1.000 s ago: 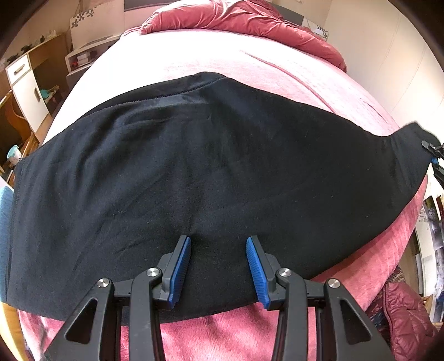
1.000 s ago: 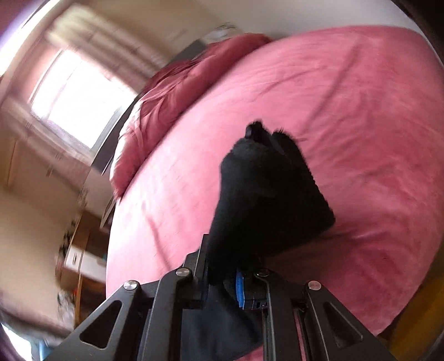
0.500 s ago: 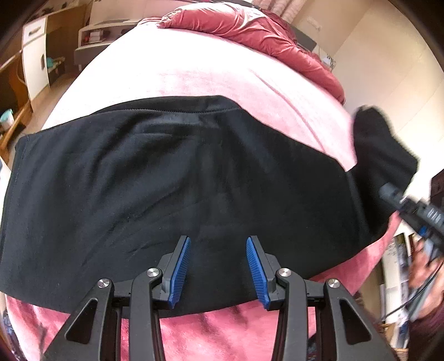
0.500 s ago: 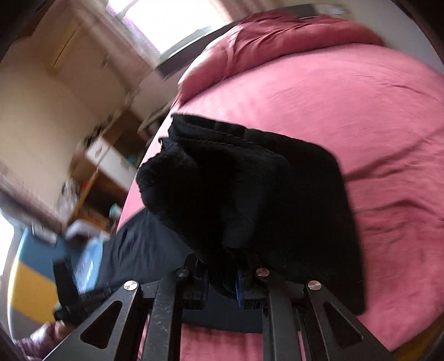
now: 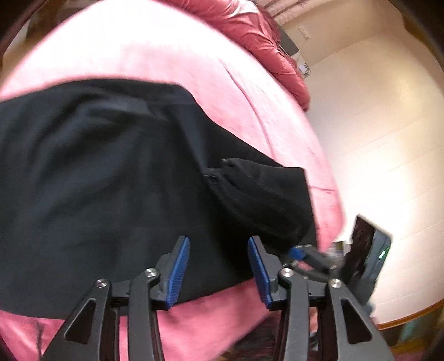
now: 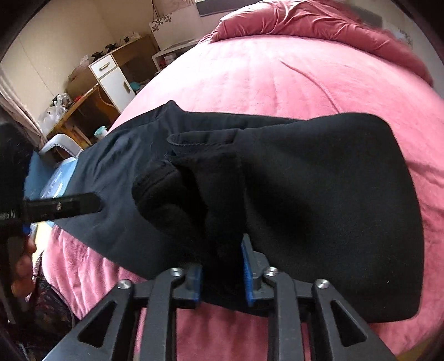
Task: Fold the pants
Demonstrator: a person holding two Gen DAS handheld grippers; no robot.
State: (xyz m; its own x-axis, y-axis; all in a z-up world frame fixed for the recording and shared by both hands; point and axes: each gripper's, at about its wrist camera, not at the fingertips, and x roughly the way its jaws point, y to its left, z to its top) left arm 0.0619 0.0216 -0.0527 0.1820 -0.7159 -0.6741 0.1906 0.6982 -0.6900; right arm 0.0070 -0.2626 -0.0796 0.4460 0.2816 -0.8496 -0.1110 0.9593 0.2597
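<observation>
The black pants (image 5: 105, 177) lie across the pink bed (image 5: 166, 55). My left gripper (image 5: 219, 261) is open, its blue pads just above the pants' near edge, holding nothing. My right gripper (image 6: 222, 263) is shut on a bunched end of the pants (image 6: 319, 194), which is folded over onto the rest of the garment. The right gripper also shows at the right of the left wrist view (image 5: 313, 255), with the folded end (image 5: 263, 200) beside it. The left gripper appears at the left of the right wrist view (image 6: 63, 207).
A crumpled red duvet (image 6: 319, 19) lies at the head of the bed. A wooden desk with a white cabinet (image 6: 111, 77) stands by the far side. A cream wall (image 5: 374, 138) is to the right. A blue mat (image 6: 52, 177) lies beyond the bed's edge.
My right gripper has carried the pants' end from the far right over toward the left gripper, folding it onto the garment. The left gripper stayed open at the near edge.
</observation>
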